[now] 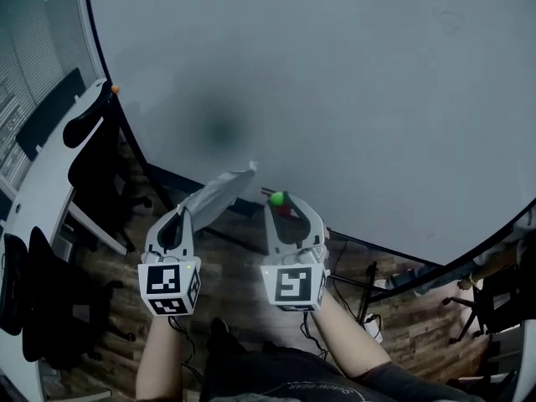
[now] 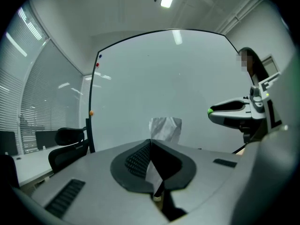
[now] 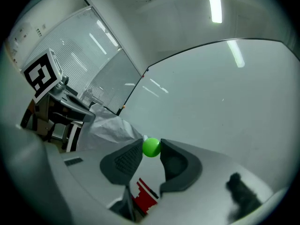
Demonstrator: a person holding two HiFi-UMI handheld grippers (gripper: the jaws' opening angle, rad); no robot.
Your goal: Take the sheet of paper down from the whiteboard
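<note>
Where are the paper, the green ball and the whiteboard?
paper (image 2: 165,128): left gripper view, the crumpled part above the jaws.
green ball (image 3: 151,147): right gripper view, its middle, between the jaws.
whiteboard (image 1: 352,82): head view, its bare face.

We look steeply down from the head; both gripper views face the near, pale-grey whiteboard, shared by all.

White paper, green ball, pale grey whiteboard edged black. Grey left tongs and right tongs bear black-and-white square-patterned cubes. Brown wood-plank floor. Black chair.
</note>
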